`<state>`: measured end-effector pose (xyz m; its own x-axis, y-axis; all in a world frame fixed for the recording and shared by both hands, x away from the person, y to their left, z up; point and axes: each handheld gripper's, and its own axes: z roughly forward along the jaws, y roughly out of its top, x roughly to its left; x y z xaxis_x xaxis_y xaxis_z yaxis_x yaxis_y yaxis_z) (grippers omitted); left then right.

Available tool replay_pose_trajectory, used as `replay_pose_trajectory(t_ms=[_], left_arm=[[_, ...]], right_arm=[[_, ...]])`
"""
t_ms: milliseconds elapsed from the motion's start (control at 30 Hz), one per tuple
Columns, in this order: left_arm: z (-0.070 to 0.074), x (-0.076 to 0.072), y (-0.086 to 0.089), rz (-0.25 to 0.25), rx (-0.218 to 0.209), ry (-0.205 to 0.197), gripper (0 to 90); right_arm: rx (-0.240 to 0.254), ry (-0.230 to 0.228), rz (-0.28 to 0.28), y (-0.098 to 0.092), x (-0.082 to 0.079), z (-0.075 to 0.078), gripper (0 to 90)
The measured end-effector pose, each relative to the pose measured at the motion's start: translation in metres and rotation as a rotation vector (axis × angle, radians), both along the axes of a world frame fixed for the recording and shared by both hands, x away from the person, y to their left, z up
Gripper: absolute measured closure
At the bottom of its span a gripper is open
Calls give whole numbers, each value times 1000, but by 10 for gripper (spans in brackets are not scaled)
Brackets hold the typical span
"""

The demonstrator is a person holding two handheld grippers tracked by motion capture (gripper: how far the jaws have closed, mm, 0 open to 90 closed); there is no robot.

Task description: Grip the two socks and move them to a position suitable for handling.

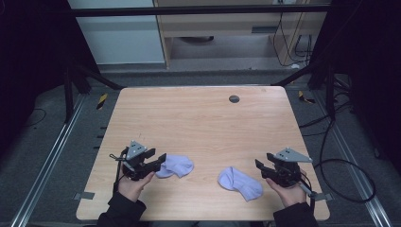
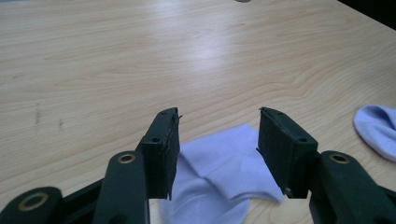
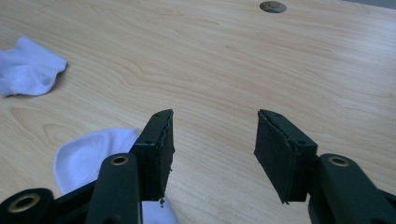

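Two pale lavender socks lie on the wooden table (image 1: 198, 118). The left sock (image 1: 178, 165) sits crumpled just right of my left gripper (image 1: 161, 161). In the left gripper view that sock (image 2: 224, 158) lies on the table below my left gripper (image 2: 218, 113), whose jaws stand wide apart and do not touch it. The right sock (image 1: 239, 183) lies left of my right gripper (image 1: 260, 166). In the right gripper view it (image 3: 91, 151) shows beside the left jaw, and my right gripper (image 3: 215, 113) is open over bare wood.
A round grey grommet (image 1: 234, 99) sits near the table's far edge. Black cables (image 1: 350, 179) trail on the floor at the right. Dark frame bars and a cabinet stand beyond the table. The far half of the tabletop is bare wood.
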<state>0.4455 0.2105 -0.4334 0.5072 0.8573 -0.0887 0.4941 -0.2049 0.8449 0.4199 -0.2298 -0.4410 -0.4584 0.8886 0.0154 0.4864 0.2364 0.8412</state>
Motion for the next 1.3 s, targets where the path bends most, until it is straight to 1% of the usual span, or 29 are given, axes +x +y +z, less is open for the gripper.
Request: replay_pose_trajectory(t_ms=[33, 67, 100, 133, 167, 300, 333, 367, 433, 467, 500, 533, 567, 600, 633, 667, 700, 733, 833, 867, 900, 933, 967, 1000, 1033, 1167, 1200, 1267, 1300], left_arm=[[0, 0, 0, 0, 0, 0, 475], [0, 0, -7, -14, 6, 3, 475], [0, 0, -7, -14, 6, 3, 475], [1, 0, -15, -29, 4, 3, 476], [1, 0, -15, -29, 4, 3, 476], [2, 0, -33, -65, 6, 4, 483], [2, -1, -41, -79, 13, 3, 485], [2, -1, -41, -79, 13, 3, 485], [1, -1, -48, -88, 13, 4, 487], [0, -1, -55, -100, 15, 9, 490], [0, -1, -55, -100, 15, 9, 491], [-2, -1, -61, -110, 19, 12, 493], [-2, -1, -61, -110, 19, 12, 494], [-4, -2, -67, -121, 22, 18, 497], [-4, -2, -67, -121, 22, 18, 500], [-5, -2, -72, -130, 31, 25, 501], [-5, -2, -72, -130, 31, 25, 504], [-6, -2, -78, -141, 36, 26, 506], [-7, -3, -83, -148, 40, 27, 514], [-9, -3, -89, -157, 47, 32, 518], [-9, -3, -89, -157, 47, 32, 522], [-10, -4, -95, -169, 61, 34, 526], [-10, -4, -95, -169, 61, 34, 528], [-12, -4, -101, -180, 67, 38, 532], [-12, -4, -101, -180, 67, 38, 535], [-16, -5, -113, -202, 75, 42, 544], [-17, -5, -117, -208, 76, 46, 548], [-18, -6, -120, -213, 77, 49, 550], [-18, -6, -123, -218, 79, 50, 550]], right_arm=[[-1, 7, -2, 0, -2, 0, 484], [0, 12, 2, 0, -3, 0, 492], [0, 12, 2, 0, -3, 0, 492], [-12, 14, 5, -1, -6, -2, 506], [-12, 14, 5, -1, -6, -2, 506], [-12, 28, 22, 0, -12, -5, 526], [-12, 27, 27, 1, -13, -6, 532], [-12, 27, 27, 1, -13, -6, 532], [-5, 36, 36, 3, -16, -7, 541], [-11, 43, 46, 5, -17, -9, 555], [-11, 43, 46, 5, -17, -9, 555], [-15, 52, 54, 8, -19, -10, 568], [-13, 59, 60, 9, -19, -10, 572], [-19, 63, 69, 11, -20, -11, 575], [-19, 63, 69, 11, -20, -11, 575], [-19, 69, 83, 14, -21, -12, 583], [-20, 73, 88, 15, -22, -13, 587], [-24, 76, 94, 17, -22, -14, 593], [-27, 83, 106, 19, -24, -15, 603], [-25, 88, 120, 21, -26, -17, 609], [-25, 88, 120, 21, -26, -17, 609], [-29, 95, 127, 22, -28, -18, 619], [-29, 95, 127, 22, -28, -18, 619], [-31, 102, 133, 23, -30, -20, 623], [-31, 102, 133, 23, -30, -20, 623], [-35, 113, 144, 24, -31, -23, 630], [-33, 124, 149, 25, -33, -25, 633], [-37, 122, 154, 26, -33, -26, 633], [-38, 133, 154, 27, -33, -27, 633]])
